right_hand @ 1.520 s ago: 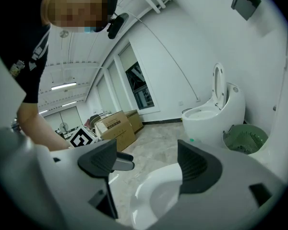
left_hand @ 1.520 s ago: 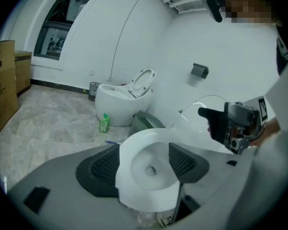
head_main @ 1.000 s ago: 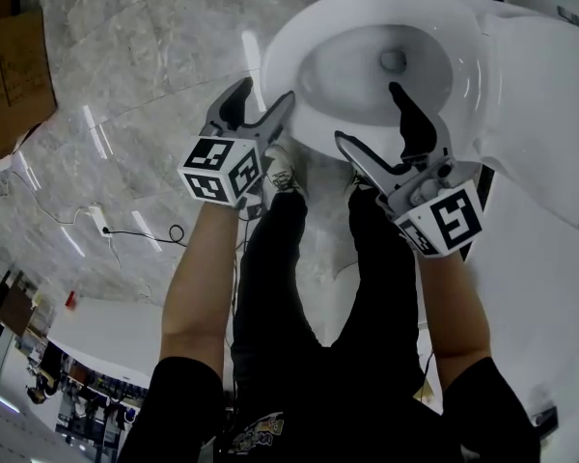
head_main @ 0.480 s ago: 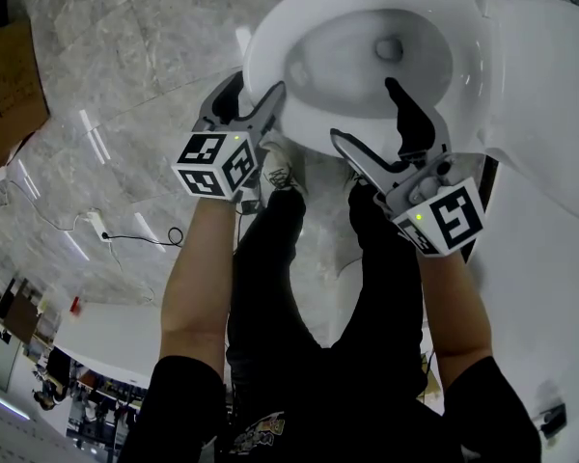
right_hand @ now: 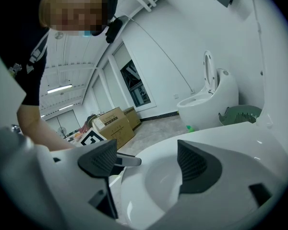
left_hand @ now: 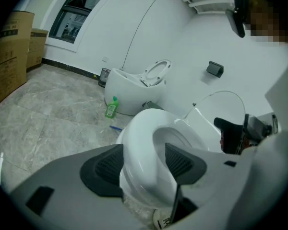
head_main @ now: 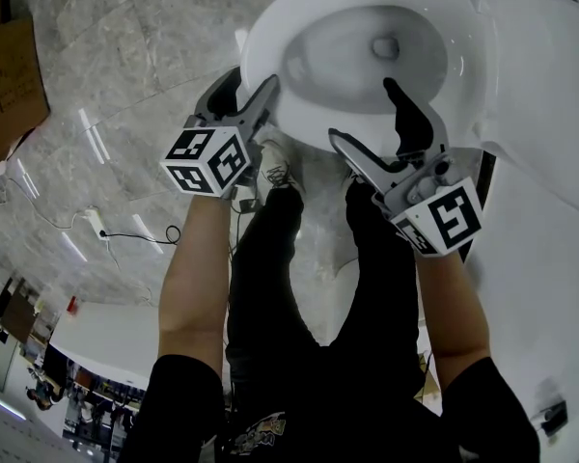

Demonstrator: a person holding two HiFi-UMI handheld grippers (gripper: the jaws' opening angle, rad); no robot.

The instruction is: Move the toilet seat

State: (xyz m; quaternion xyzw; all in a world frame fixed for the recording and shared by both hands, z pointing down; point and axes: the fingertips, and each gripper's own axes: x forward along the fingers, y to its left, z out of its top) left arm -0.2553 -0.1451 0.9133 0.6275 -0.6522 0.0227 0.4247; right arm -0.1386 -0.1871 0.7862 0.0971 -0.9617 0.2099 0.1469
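Gripping is just getting under way. The toilet (head_main: 540,85), smooth glossy white ceramic, is sitting ahead of both grippers, with its rounded toilet seat (head_main: 259,51) lying down. The left gripper (head_main: 251,83) has just been closing, and its ribbed dark pads (left_hand: 108,164) are seemingly pressing the seat's front edge between them. The right gripper (head_main: 364,111) is hanging apart, straddling the rim. The slick surface is probably calling for a firm squeeze next, then an upward swing.

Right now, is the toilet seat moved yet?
Not yet. Done: the left gripper straddles the front edge of the seat. In hand: its jaws have just been closing on that edge; I can't tell if they press yet. The right gripper is open and empty. Left: the seat lies flat, so the lifting itself.
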